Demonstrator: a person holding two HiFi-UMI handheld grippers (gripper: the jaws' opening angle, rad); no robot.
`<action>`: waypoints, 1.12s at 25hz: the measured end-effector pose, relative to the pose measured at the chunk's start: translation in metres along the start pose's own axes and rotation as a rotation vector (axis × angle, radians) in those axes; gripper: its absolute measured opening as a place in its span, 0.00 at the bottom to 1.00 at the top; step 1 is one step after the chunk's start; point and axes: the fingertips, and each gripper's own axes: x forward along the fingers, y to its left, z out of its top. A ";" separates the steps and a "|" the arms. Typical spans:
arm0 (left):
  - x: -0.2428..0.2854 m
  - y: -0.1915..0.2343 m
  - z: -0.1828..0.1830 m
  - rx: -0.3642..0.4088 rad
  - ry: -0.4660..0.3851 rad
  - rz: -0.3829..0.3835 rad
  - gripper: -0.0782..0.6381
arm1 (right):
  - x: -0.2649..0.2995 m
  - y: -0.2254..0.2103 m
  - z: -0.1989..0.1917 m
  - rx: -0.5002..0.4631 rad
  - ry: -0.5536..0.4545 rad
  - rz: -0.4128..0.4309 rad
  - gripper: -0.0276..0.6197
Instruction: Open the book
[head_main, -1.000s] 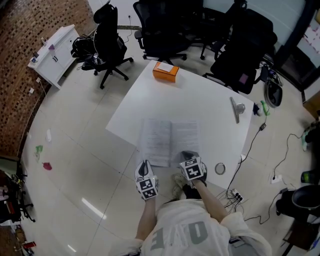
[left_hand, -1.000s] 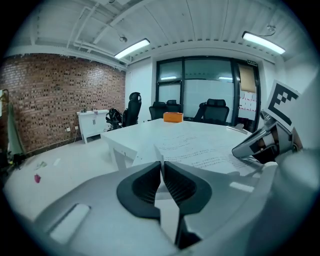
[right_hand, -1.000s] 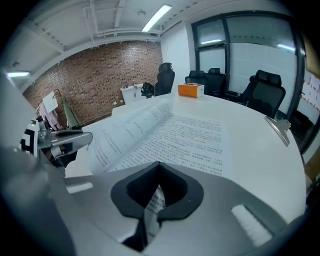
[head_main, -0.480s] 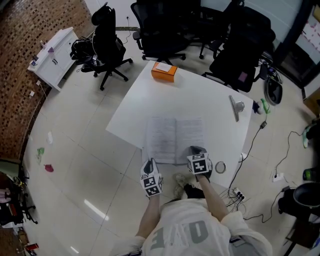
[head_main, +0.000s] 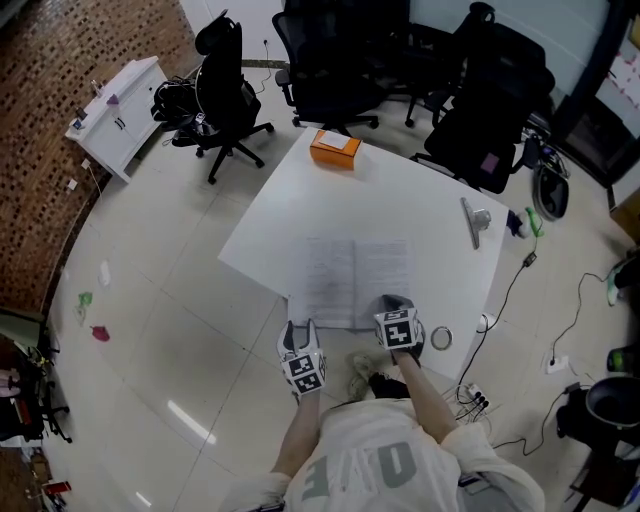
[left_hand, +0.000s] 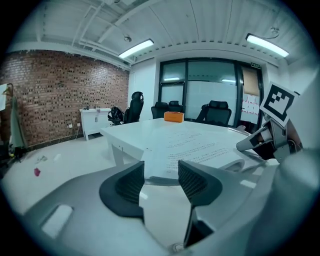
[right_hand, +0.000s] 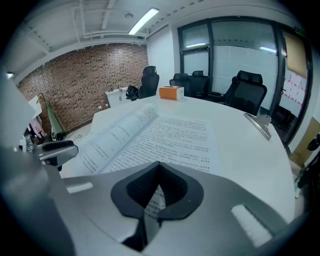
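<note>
Orange box (head_main: 334, 148) at the far edge of the table (head_main: 400, 200), contents unseen. Lying open and flat by the table's near edge: book (head_main: 355, 282). Left gripper (left_hand: 161, 176) just off that edge, jaws just opened wide, released, gripping nothing, the book's corner showing beyond the gap. Right gripper (right_hand: 158, 172) clenched on a page (right_hand: 182, 137) at the book's near right corner.

white open paper book (head_main: 355, 282): black print | flat white table (head_main: 400, 215): plain | small cardboard box (head_main: 335, 148): orange | brick wall (left_hand: 55, 95): red-brown
</note>
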 end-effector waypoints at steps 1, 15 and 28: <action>-0.001 0.004 -0.001 -0.015 -0.003 0.013 0.44 | 0.000 0.000 0.000 -0.003 0.001 -0.001 0.05; -0.021 -0.002 0.104 0.032 -0.222 -0.035 0.13 | -0.014 -0.001 0.006 0.136 -0.022 0.045 0.05; -0.086 -0.101 0.207 0.043 -0.557 -0.401 0.13 | -0.181 0.025 0.117 0.256 -0.580 0.233 0.05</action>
